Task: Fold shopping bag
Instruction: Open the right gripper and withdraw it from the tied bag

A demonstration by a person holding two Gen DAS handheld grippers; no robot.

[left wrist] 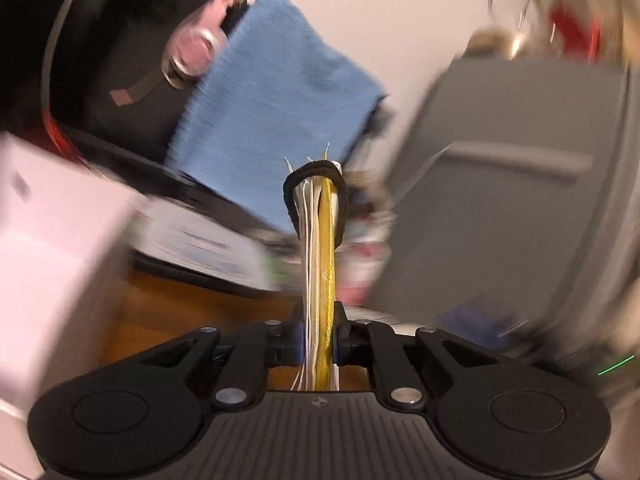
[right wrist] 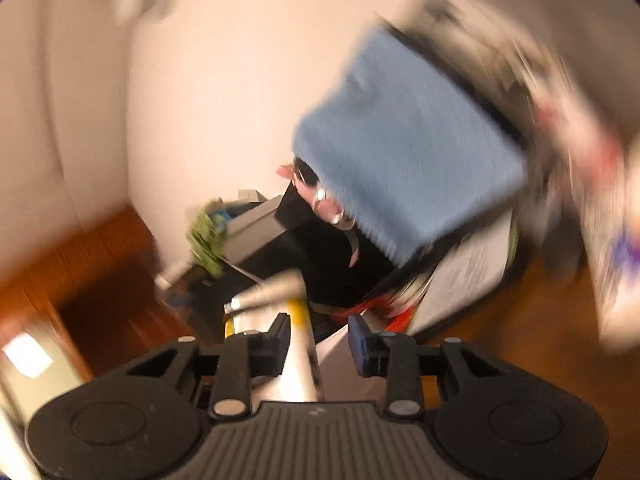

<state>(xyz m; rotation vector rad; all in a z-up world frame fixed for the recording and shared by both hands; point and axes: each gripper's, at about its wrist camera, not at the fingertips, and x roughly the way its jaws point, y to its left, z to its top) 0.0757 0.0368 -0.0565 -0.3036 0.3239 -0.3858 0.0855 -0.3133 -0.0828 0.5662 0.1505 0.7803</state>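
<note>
Nearest the left wrist lens, the left gripper [left wrist: 319,334] has its jaws closed tight on the folded shopping bag [left wrist: 320,264], a flat stack of white and yellow layers seen edge-on. Its long axis runs straight away from the camera along the fingers, and a black handle loop [left wrist: 314,196] wraps the far end. Beyond hangs a blurred blue cloth [left wrist: 276,104]. The right gripper [right wrist: 319,338] stands open, white and yellow bag material lying loose between its jaws nearer the left finger, over a brown wooden floor [right wrist: 96,280].
</note>
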